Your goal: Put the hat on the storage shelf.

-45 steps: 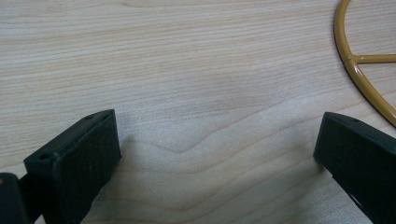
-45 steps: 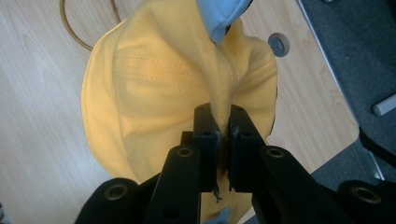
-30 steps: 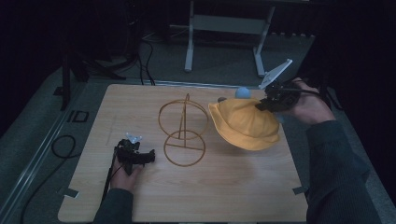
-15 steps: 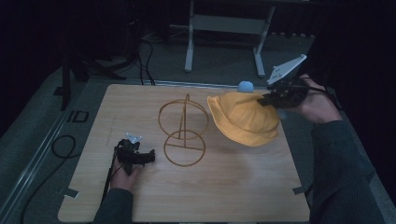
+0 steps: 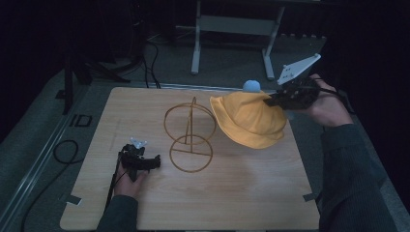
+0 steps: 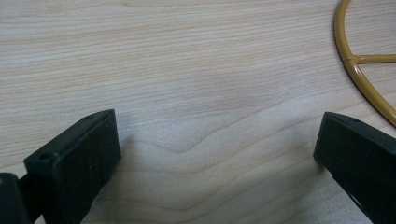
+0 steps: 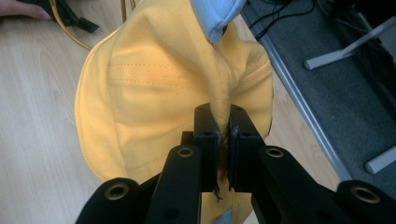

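Yellow hat [image 5: 249, 121] aloft in right tongs [image 5: 271, 100]

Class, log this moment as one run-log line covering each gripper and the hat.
right gripper: shut on yellow hat | hat: lifted beside wire stand | left gripper: open, empty, on table

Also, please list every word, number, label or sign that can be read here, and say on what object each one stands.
"ID": pale mark on the grey floor left of the table; blurred, so the reading is uncertain.
No readable text on the yellow hat, the wire stand or either gripper.
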The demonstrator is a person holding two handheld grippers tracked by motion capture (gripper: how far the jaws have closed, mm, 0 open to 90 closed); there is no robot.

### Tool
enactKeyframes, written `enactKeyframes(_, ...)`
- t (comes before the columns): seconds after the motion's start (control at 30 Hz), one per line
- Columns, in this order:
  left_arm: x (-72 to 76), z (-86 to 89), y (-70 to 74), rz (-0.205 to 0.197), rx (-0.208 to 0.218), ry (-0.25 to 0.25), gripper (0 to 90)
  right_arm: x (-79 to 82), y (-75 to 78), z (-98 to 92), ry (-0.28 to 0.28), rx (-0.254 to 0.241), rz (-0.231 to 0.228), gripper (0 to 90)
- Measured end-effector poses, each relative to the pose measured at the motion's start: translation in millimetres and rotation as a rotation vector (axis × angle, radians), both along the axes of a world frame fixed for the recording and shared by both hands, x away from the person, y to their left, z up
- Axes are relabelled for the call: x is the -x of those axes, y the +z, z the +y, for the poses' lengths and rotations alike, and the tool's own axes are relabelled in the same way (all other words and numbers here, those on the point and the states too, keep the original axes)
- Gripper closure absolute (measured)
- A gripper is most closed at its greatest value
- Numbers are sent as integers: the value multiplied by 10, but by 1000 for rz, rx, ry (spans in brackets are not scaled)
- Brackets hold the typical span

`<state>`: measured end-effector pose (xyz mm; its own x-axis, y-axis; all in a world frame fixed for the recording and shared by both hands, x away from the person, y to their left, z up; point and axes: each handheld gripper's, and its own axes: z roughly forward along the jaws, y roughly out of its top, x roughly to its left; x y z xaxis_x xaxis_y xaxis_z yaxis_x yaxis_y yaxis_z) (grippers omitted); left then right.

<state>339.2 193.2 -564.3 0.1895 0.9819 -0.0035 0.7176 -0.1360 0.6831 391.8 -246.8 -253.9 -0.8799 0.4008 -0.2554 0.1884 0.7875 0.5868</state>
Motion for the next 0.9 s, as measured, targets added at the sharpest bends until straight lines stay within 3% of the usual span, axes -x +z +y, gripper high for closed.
enactKeyframes(0.5,0,0,1,1,0,-1,4,44,105,98,46,-61,-37,844)
enactKeyframes(0.9,0,0,1,1,0,0,4,32,115,273,74,-64,-40,844)
